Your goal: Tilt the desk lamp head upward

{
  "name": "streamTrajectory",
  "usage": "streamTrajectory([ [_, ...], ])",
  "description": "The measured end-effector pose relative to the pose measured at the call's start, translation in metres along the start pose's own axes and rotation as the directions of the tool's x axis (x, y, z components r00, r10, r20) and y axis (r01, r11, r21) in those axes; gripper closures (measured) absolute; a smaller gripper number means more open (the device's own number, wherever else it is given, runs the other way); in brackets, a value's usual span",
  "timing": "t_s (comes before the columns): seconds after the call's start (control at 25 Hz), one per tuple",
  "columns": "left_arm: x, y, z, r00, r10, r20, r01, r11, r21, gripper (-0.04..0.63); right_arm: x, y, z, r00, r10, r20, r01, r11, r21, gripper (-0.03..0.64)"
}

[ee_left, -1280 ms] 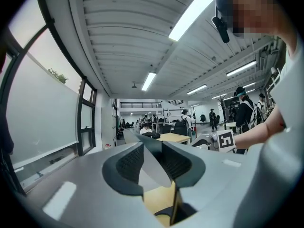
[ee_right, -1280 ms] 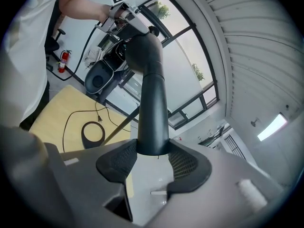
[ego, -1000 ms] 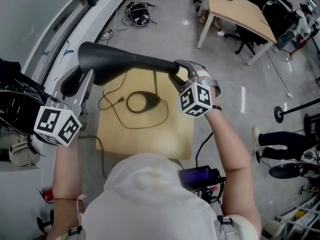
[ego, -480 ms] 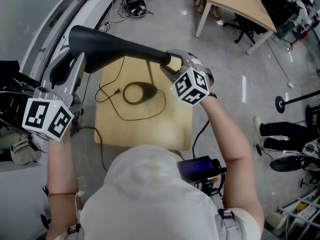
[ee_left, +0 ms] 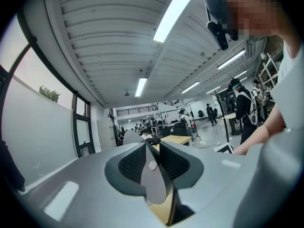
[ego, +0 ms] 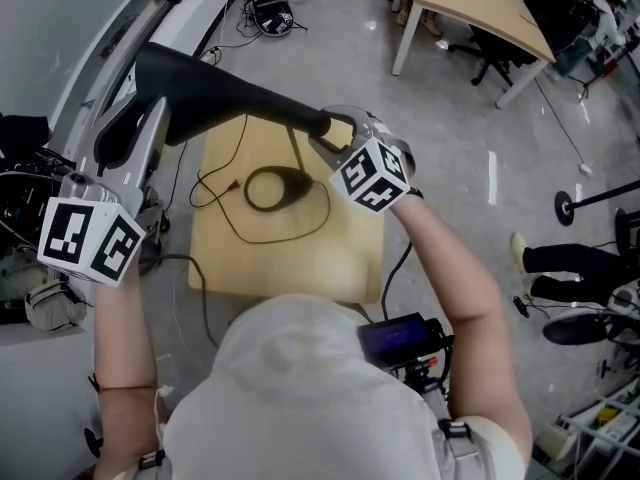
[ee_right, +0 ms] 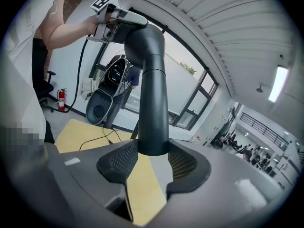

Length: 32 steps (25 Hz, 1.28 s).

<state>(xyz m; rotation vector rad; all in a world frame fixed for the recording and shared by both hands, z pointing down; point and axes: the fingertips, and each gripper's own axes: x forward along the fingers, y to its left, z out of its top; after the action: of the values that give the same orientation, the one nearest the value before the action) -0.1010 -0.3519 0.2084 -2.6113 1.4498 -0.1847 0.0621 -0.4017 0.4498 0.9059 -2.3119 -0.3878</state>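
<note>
The tilt looks under way. The long, dark grey, tapered desk lamp head (ego: pixel 215 93) spans both tools. Its round narrow end fills the fairly wide jaws of the right gripper (ee_right: pixel 152 158). Its thin pale edge is pinched in the narrow jaws of the left gripper (ee_left: pixel 152 167), which have just been closing. Next, I judge, the left should raise its end while the right steadies the other. No container shows; below the jaws, the pale wooden table (ego: pixel 300 263) bears what seems the lamp's dark oval base (ego: pixel 275 188).

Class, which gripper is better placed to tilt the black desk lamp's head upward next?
Left. The left gripper, jaws just closing, grips the black lamp head's wide free end, likely the best lever; the right gripper clamps the lamp's narrow neck, steadying it.
</note>
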Motion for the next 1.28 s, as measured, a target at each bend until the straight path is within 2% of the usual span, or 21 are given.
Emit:
streamTrajectory([
  [0.16, 0.007, -0.006, 0.009, 1.000, 0.007, -0.003, -0.007, 1.000, 0.015, 0.509, -0.001, -0.001, -0.001, 1.000, -0.001, 0.025, 0.001, 0.999, 0.038, 0.410],
  [0.28, 0.003, -0.002, 0.015, 0.999, 0.023, -0.022, -0.021, 0.998, 0.053, 0.508, 0.011, 0.004, 0.009, 0.999, 0.000, 0.052, -0.003, 0.998, 0.062, 0.411],
  [0.36, 0.005, -0.004, 0.023, 1.000, -0.011, -0.003, 0.011, 0.998, 0.068, 0.508, 0.018, 0.004, 0.018, 0.997, 0.011, 0.073, -0.016, 0.998, 0.068, 0.410],
  [0.48, 0.017, -0.019, 0.026, 0.999, -0.044, 0.017, 0.043, 0.998, 0.054, 0.508, 0.014, 0.001, 0.012, 0.998, 0.024, 0.066, -0.029, 0.996, 0.081, 0.411],
  [0.96, 0.021, -0.021, -0.002, 1.000, 0.005, 0.000, -0.005, 0.999, 0.034, 0.508, 0.025, 0.013, -0.002, 0.996, 0.036, 0.084, -0.043, 0.995, 0.085, 0.411],
  [1.28, 0.006, -0.017, 0.016, 0.998, 0.068, -0.001, -0.068, 0.998, 0.014, 0.501, 0.009, 0.012, 0.006, 0.983, 0.061, 0.173, -0.078, 0.993, 0.092, 0.382],
])
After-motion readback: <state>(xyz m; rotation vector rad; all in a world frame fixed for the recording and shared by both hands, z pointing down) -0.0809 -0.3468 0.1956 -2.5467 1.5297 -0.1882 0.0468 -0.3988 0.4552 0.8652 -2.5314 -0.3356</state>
